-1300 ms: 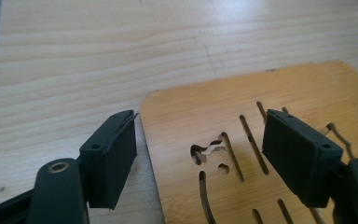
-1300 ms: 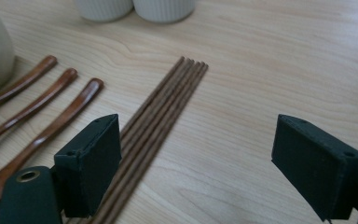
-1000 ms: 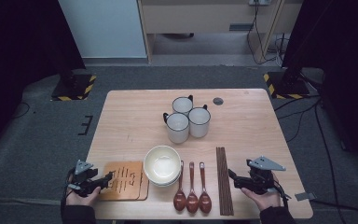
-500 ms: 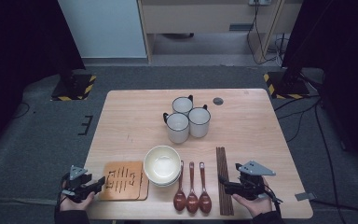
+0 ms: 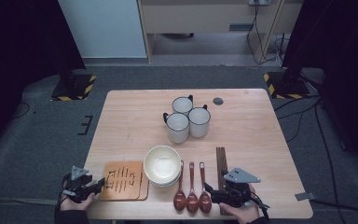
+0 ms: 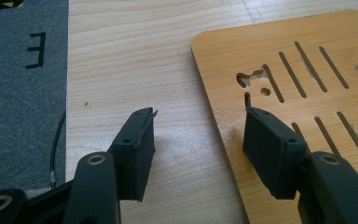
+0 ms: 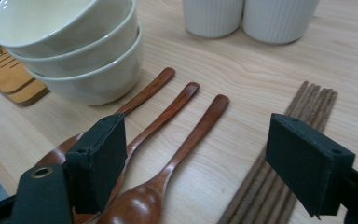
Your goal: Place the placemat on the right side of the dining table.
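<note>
- My left gripper [image 6: 198, 140] had matt black jaws over the pale slotted bamboo board [image 6: 303, 70].
- Three dark glossy wooden spoons [image 7: 168, 154] shone.
- The stacked cream ceramic bowls [image 7: 74, 46] looked smooth.

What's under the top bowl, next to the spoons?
Two more bowls are nested beneath the top bowl, making a stack of three. Their rims and outer walls show; their insides are covered. The stack's base partly overlaps the wooden trivet.

A black mark like a letter E, or a turned 3 [image 6: 35, 48], stands on the grey floor [image 6: 9, 116].
</note>
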Demonstrator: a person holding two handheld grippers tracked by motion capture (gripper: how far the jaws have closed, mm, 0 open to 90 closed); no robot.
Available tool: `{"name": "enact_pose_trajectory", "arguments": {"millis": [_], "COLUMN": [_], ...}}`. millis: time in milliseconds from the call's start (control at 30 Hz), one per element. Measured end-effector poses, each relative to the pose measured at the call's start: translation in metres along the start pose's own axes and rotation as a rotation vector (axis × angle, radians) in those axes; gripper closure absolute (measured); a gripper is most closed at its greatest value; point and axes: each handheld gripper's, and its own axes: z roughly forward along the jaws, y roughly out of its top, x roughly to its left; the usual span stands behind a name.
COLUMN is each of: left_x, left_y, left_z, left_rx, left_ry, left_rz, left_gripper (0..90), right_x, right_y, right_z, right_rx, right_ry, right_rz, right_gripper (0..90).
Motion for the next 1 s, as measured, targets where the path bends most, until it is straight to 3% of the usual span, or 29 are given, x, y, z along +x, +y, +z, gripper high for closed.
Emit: {"name": "enact_pose_trajectory", "arguments": {"millis": [467, 1000], "left_x": [0.001, 0.003], "left_y": [-0.002, -0.003], "left_z": [0.003, 0.003], "left_rx": [0.015, 0.011], "left_ry": [0.007, -0.002], "left_rz": [0.020, 0.010], "left_gripper": [42.5, 42.4], "right_x": [0.027, 0.056], "right_y": [-0.004, -0.007], "right_z": [0.013, 0.026], "right_rx": [0.034, 0.040], "right_ry": [0.056, 0.104], "right_rz": [-0.022, -0.025], "right_gripper": [17.9, 18.7]}}
